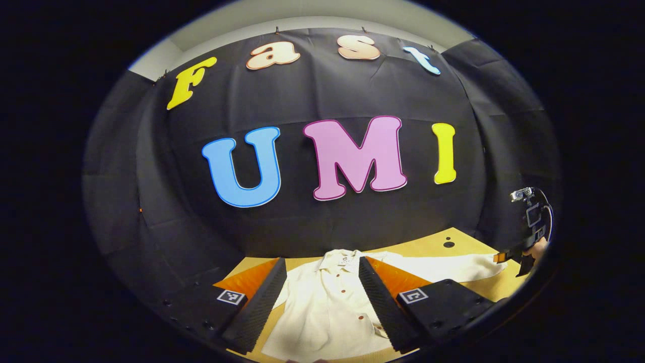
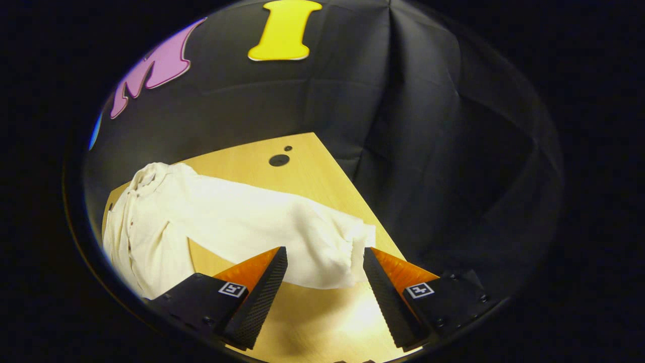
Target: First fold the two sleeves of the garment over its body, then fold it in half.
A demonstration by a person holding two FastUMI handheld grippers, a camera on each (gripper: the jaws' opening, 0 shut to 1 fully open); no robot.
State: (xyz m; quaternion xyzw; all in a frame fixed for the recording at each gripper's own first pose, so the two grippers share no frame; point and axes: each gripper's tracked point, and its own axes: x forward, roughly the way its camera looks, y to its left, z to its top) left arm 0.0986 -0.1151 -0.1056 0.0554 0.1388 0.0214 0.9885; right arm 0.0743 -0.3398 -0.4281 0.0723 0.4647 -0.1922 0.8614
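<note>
A cream button-up shirt [image 1: 330,302] lies flat on the wooden table [image 1: 456,241], collar toward the black cloth wall. My left gripper [image 1: 322,275] hovers open above the shirt's front, one finger to each side of the button row. One long sleeve [image 1: 453,267] stretches out to the right. In the right gripper view that sleeve [image 2: 262,222] runs across the table from the shirt's body [image 2: 136,232] to its cuff [image 2: 352,247]. My right gripper [image 2: 325,262] is open, its fingers straddling the cuff end just above it. The right gripper [image 1: 519,252] also appears at the sleeve's tip.
The table's far right corner [image 2: 315,138] meets the black cloth wall. Two dark round holes [image 2: 278,160] sit in the tabletop behind the sleeve. Bare wood [image 2: 322,312] lies under and in front of the right gripper.
</note>
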